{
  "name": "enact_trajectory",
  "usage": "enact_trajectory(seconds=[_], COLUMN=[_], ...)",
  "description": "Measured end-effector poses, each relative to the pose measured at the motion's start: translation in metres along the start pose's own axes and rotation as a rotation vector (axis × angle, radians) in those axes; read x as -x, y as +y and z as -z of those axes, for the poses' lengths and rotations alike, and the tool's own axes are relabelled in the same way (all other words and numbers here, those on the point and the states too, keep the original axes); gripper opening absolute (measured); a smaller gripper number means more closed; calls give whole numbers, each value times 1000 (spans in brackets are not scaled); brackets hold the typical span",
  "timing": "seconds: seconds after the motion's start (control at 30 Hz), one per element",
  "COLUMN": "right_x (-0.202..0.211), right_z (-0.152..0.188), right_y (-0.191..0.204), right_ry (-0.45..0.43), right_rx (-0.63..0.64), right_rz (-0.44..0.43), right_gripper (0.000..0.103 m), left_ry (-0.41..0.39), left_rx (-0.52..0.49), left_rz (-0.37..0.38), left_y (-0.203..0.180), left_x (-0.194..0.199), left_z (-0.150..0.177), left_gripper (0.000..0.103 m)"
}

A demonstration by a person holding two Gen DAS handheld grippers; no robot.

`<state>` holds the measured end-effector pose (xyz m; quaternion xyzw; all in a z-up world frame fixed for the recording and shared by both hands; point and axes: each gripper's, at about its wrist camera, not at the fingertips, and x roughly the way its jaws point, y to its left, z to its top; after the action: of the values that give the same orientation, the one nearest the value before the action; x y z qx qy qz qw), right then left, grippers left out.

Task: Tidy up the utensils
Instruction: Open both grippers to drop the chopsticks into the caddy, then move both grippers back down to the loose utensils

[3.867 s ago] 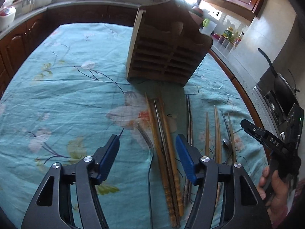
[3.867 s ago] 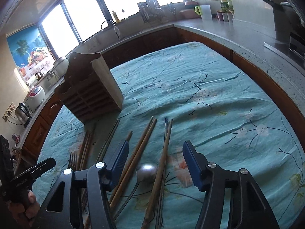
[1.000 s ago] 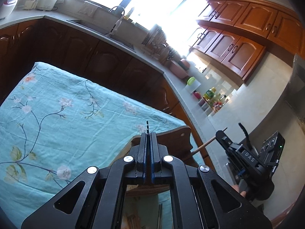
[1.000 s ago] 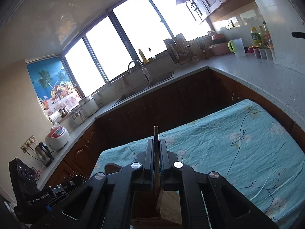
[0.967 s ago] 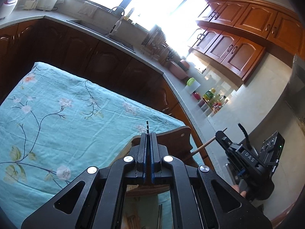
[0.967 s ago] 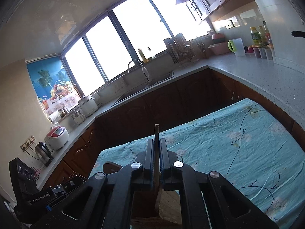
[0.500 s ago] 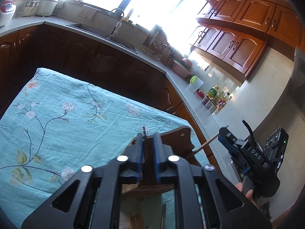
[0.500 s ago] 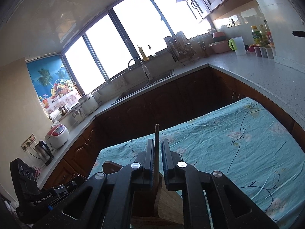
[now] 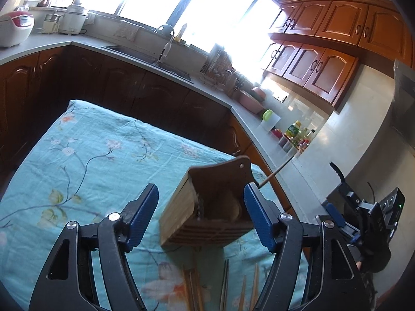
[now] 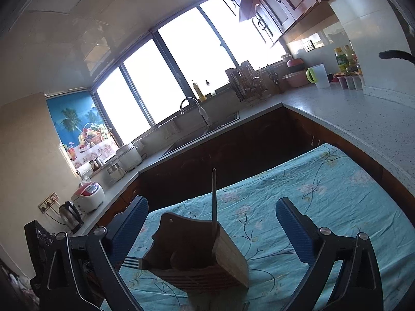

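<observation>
Floral teal-clothed bench (image 9: 85, 155) carries a slatted wooden utensil holder (image 9: 207, 207) at 12 o'clock (chopstick (image 10: 214, 202) and fork (image 10: 132, 262) inside); left tongs (image 9: 201, 216) and right tongs (image 10: 211, 229) both gape, holding nothing.

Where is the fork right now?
In the right wrist view the fork sticks out of the wooden utensil holder on its left side, tines pointing left, near the left tongs. A chopstick stands upright on the holder's right.

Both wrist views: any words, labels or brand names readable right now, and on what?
No text reads clearly.
Green label on the yellow-capped bottle: too blurred.
Control panel of the red-and-white rice cooker: too small.
Fruit-and-palm poster by the window: no words legible.
</observation>
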<state>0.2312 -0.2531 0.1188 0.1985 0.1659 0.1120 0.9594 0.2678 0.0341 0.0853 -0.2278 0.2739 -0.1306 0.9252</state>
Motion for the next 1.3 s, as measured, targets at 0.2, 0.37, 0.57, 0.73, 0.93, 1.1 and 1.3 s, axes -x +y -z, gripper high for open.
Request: enact_trajectory(seconds=[0.2,0.37,0.57,0.73,0.93,1.1,1.3], right_x=[35,63,86,102,109,106,101], right_z=[20,42,76,101,120,130,131], right_y=[-16,-31,-47,-51,-45,-44,-48], right_ry=[21,44,99,122,140,168,181], right_rx=[-16,-25,-28,3,80,117,111], right_rz=[36,80,137,187,236,247,261], right_gripper=[100,100,100,100,100,100,100], left_ry=[33,87,154,195,232,240,258], left_rx=[15,18,14,5,-38,-99,-128], left_rz=[-33,-51,-76,-99,-136,-177,-197], left_y=[7,13,17,20,16,7,2], left_x=[21,30,32,33,30,28,19], left_z=[31,62,95,116,135,140,141], left_gripper=[73,73,73,73,73,73,73])
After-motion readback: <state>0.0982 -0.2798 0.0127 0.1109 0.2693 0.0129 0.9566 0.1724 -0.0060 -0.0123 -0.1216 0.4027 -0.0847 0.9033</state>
